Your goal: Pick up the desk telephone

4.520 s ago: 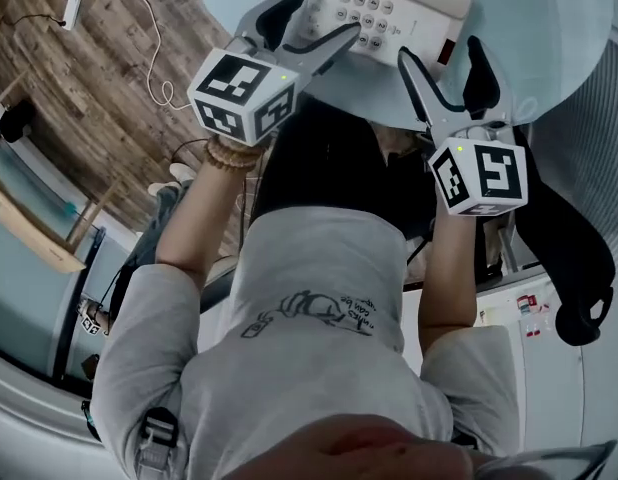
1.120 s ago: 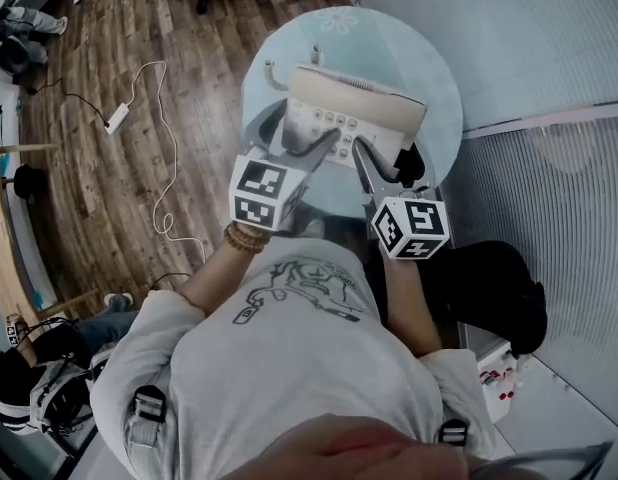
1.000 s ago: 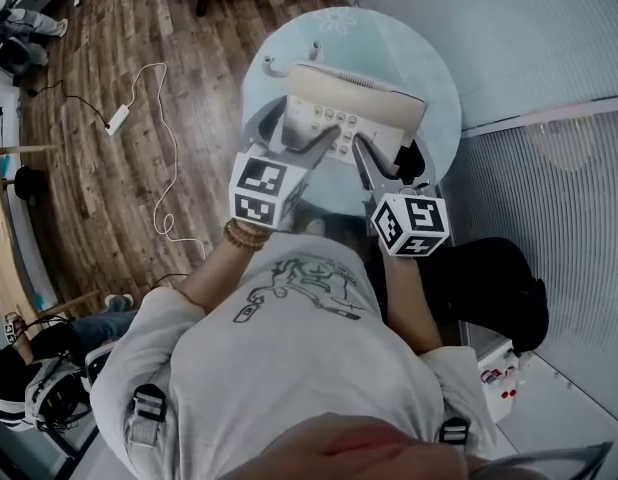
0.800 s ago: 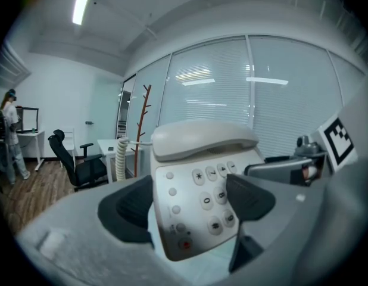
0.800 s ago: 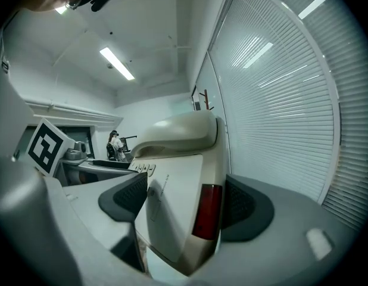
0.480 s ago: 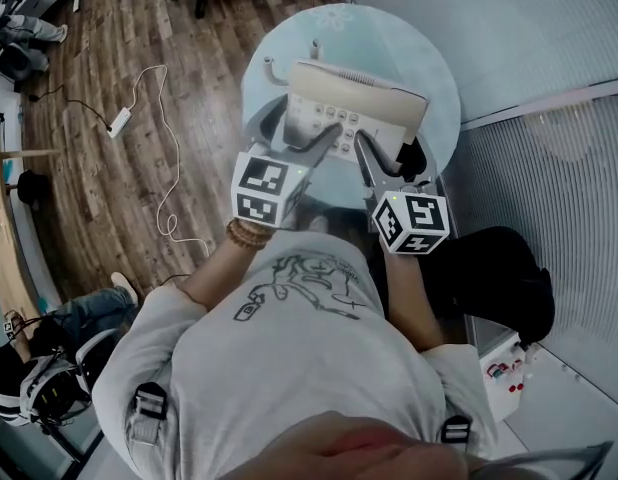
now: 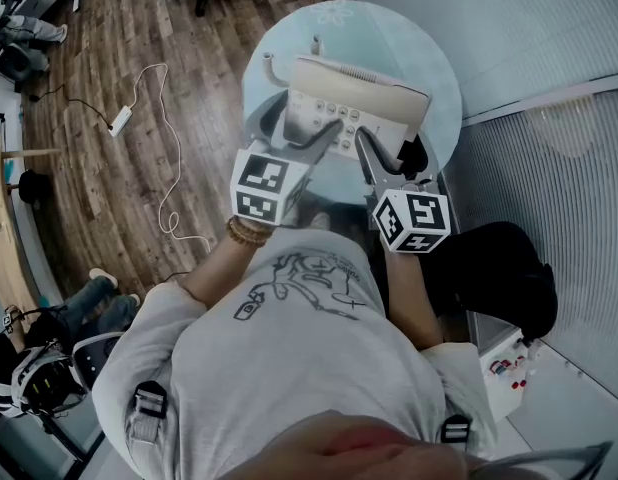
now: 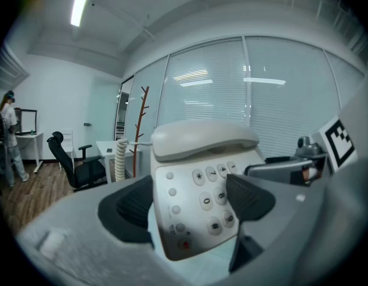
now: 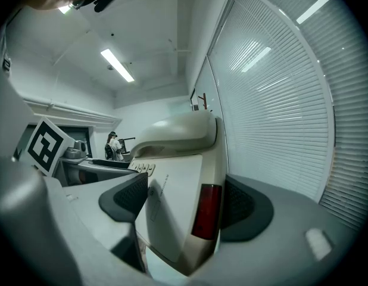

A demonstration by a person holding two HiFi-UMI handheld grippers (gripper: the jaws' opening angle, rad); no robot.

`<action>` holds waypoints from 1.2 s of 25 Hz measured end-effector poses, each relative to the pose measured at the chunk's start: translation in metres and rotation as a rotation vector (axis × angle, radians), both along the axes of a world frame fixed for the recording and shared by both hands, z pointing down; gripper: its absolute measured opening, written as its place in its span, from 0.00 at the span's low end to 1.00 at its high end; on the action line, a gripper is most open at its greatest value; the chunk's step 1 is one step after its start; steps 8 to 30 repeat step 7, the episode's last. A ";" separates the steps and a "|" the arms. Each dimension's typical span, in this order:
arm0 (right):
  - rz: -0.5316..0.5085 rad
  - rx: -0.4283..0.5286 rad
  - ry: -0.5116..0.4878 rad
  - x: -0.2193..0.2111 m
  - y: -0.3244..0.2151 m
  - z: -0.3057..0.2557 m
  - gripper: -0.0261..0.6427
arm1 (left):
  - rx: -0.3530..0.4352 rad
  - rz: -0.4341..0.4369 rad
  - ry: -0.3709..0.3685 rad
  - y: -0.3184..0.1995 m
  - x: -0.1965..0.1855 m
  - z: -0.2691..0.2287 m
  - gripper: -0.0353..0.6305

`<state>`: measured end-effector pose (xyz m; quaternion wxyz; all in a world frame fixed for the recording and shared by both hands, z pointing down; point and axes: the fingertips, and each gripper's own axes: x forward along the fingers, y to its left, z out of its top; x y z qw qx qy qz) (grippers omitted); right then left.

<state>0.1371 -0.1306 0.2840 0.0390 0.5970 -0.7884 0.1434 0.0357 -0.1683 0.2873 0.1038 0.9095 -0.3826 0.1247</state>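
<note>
Both forearms reach from the chest toward 12 o'clock, with the grippers tipped slightly downward. The left gripper (image 7: 304, 120) is clamped on the 7 o'clock corner of the desk telephone (image 7: 359, 93), one pad at its side and one over the keypad. The right gripper (image 7: 386, 146) is clamped wide across the 4 o'clock corner. The telephone is held over the round table (image 7: 434, 53). Its coiled cord (image 7: 268, 68) hangs at 9 o'clock. A white cable (image 7: 159, 168) lies on the floor at 9 o'clock, and a black object (image 7: 499, 278) sits at 4 o'clock.
</note>
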 end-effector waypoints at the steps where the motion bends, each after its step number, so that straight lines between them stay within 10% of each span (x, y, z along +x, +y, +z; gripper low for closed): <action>1: 0.000 0.002 -0.001 0.002 0.004 0.001 0.58 | 0.004 0.001 0.001 0.004 0.003 0.000 0.63; 30: 0.004 0.007 0.002 0.001 0.030 -0.002 0.58 | 0.009 0.001 0.003 0.029 0.001 -0.003 0.63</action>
